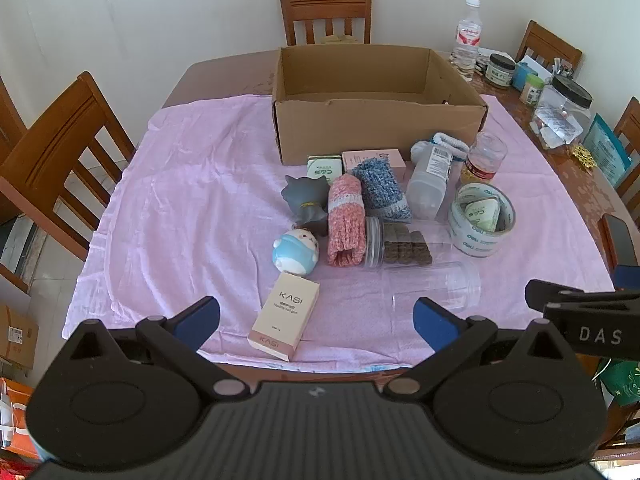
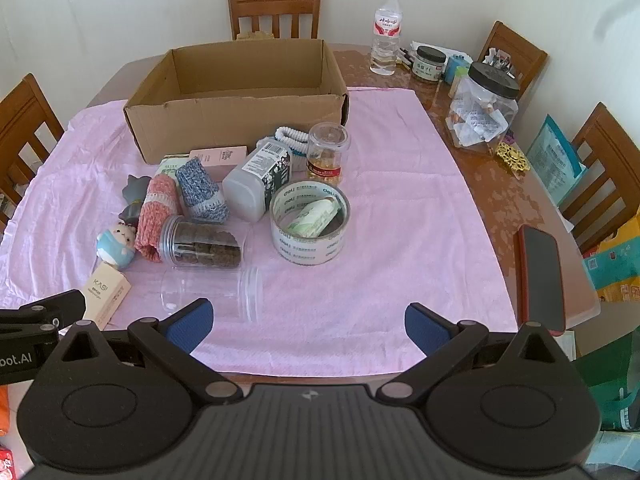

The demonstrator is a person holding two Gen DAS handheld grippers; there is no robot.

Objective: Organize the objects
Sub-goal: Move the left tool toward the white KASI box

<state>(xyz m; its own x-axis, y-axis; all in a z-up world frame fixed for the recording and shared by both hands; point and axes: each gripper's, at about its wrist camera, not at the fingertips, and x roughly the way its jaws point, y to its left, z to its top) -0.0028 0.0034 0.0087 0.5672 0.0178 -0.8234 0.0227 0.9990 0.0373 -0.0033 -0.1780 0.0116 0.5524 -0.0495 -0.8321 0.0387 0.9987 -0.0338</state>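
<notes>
Both grippers hover over the near edge of the tabletop point(image 2: 472, 184), the left gripper point(image 1: 316, 320) and right gripper point(image 2: 306, 322) each with fingers spread wide and nothing between them. An empty cardboard box point(image 1: 372, 120) waits at the far side of the pink cloth point(image 1: 192, 208), and the clutter to be sorted lies bunched just in front of it.

The pile looks risky. A clear empty jar point(image 2: 212, 290) lies on its side nearest the grippers and could roll off the near edge at a glancing touch. Beside it, a jar of brown cubes point(image 2: 202, 246) also lies on its side, touching a rolled pink knit point(image 2: 158, 216), so a pull on one may drag the other. A small packet point(image 2: 314, 218) sits inside the tape roll point(image 2: 310, 224) and may drop out if the roll is lifted. The upright plastic jar point(image 2: 328, 152) could tip when neighbours are moved. A phone point(image 2: 540, 276) resting near the right edge is exposed to a passing gripper.
</notes>
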